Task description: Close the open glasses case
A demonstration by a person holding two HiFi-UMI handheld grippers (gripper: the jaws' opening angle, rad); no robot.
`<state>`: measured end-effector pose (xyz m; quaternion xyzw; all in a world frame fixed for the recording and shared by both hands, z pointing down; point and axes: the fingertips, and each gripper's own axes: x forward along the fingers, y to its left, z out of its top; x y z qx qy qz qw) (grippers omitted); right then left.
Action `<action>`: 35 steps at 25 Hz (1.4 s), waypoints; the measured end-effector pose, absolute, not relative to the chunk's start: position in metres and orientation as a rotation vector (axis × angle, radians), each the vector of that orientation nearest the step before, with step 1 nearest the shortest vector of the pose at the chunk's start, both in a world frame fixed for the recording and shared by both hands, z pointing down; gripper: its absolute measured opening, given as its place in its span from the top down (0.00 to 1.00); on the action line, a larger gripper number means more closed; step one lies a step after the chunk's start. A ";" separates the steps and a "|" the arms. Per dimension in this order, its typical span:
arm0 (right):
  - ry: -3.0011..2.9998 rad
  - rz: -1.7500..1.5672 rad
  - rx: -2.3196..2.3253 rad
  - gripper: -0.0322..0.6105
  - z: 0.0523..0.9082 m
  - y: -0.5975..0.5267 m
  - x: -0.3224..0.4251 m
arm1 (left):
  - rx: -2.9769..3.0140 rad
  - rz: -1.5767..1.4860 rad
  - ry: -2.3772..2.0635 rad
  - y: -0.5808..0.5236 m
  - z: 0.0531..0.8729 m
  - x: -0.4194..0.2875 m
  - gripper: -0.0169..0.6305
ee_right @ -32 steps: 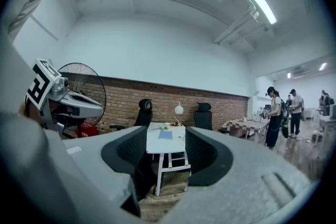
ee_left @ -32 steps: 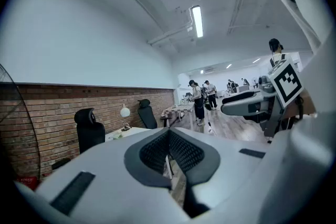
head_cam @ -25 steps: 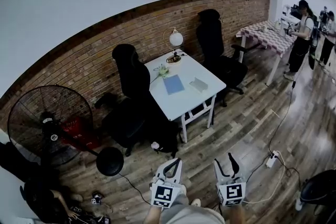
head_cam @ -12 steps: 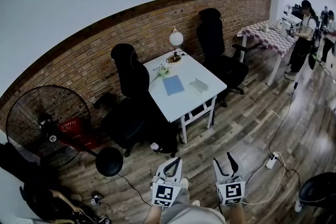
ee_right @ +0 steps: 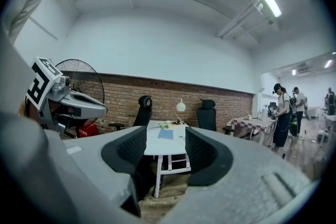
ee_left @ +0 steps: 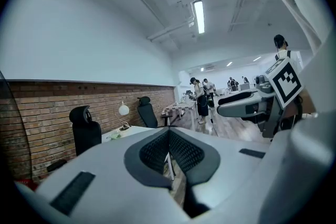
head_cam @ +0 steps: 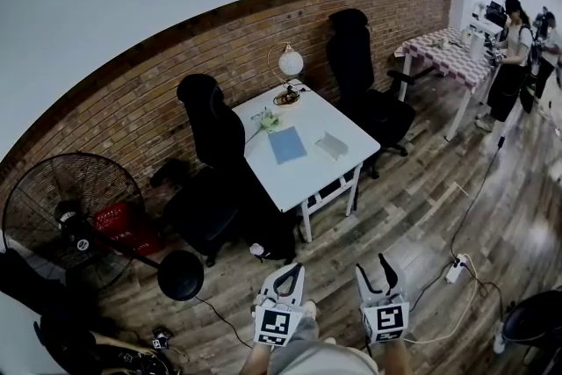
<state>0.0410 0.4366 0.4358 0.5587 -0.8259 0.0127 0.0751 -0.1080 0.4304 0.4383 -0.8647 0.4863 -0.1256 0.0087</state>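
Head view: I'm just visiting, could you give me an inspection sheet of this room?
Surface: white table beside the brick wall.
Job's things: small grey case on the table; too far off to tell whether it is open or shut.
Clutter: blue notebook and lamp on the table.
Grippers: left gripper shut, empty; right gripper open, empty; both well short of the table.
Cables: power strip and cords on the floor.
Surroundings: fan, black chair, person.

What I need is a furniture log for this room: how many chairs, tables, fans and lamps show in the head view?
Black office chairs: 2
Tables: 2, the white table and the checked-cloth table
Floor fan: 1
Globe lamp: 1
Total: 6
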 end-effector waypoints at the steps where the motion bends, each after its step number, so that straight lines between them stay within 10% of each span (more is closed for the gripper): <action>1: -2.472 0.049 1.677 0.59 0.436 0.431 0.040 | -2.705 -0.393 1.519 0.425 0.439 -0.109 0.97; 35: -2.301 0.057 1.789 0.59 0.441 0.278 -0.005 | -2.828 -0.357 1.362 0.248 0.444 -0.154 0.97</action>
